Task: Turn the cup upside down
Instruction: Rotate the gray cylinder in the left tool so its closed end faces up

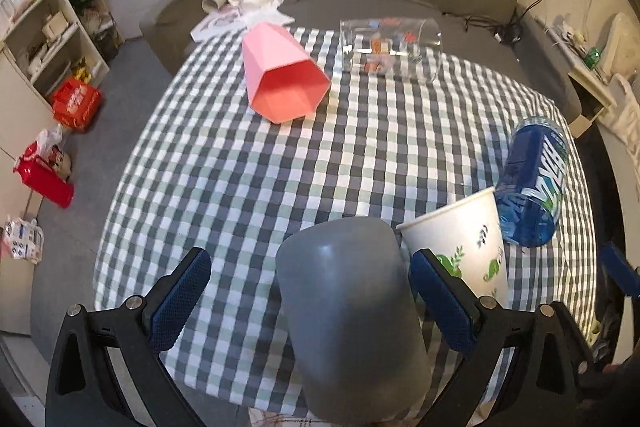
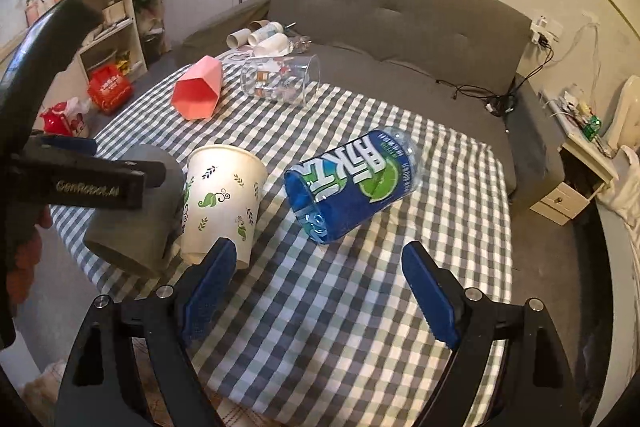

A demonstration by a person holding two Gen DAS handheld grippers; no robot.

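A grey cup lies on its side on the checked tablecloth, between the open fingers of my left gripper. The right finger pad is close to the cup; the left pad stands apart. In the right wrist view the grey cup shows its open mouth toward the near table edge, with the left gripper's body over it. A white leaf-printed paper cup stands upright beside it. My right gripper is open and empty above the cloth, near the front edge.
A blue cut bottle cup lies on its side at the right. A pink faceted cup and a clear glass lie on their sides at the far side. A grey sofa stands behind the table. A shelf stands left.
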